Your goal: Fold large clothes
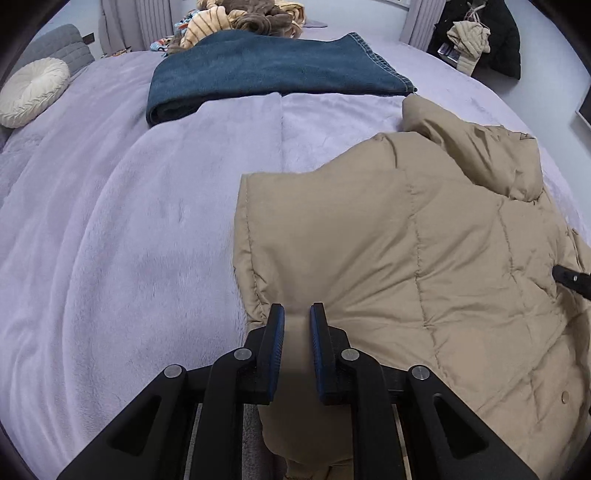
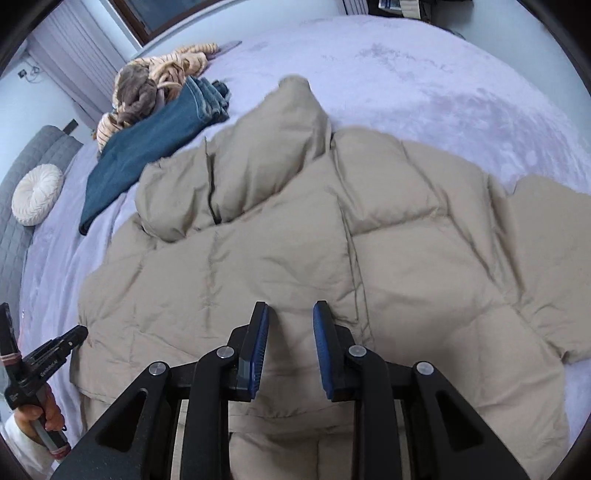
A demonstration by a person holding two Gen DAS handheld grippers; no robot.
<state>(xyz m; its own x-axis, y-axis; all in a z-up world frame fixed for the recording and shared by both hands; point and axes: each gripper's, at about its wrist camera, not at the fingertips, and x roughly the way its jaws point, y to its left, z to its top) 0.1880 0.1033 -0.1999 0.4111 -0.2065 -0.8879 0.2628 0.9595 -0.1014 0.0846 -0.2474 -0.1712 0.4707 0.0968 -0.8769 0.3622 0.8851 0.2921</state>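
Observation:
A beige puffer jacket (image 1: 424,258) (image 2: 295,240) lies spread on the lilac bed cover (image 1: 129,221) (image 2: 424,74), hood (image 2: 266,147) toward the far side and one sleeve (image 2: 546,240) out to the right. My left gripper (image 1: 297,310) is shut on a fold of the jacket's near left edge, with fabric pinched between the blue pads. The right gripper (image 2: 290,308) hovers over the jacket's lower middle; its jaws stand apart and nothing is pinched between them. A black fingertip (image 1: 570,278) of the right gripper shows at the left wrist view's right edge.
Folded blue jeans (image 1: 266,70) (image 2: 147,147) lie beyond the jacket, with a heap of striped and brown clothes (image 1: 240,18) (image 2: 155,81) behind them. A round white cushion (image 1: 33,90) (image 2: 37,194) rests at the far left. A hand (image 2: 40,410) grips the left tool's handle.

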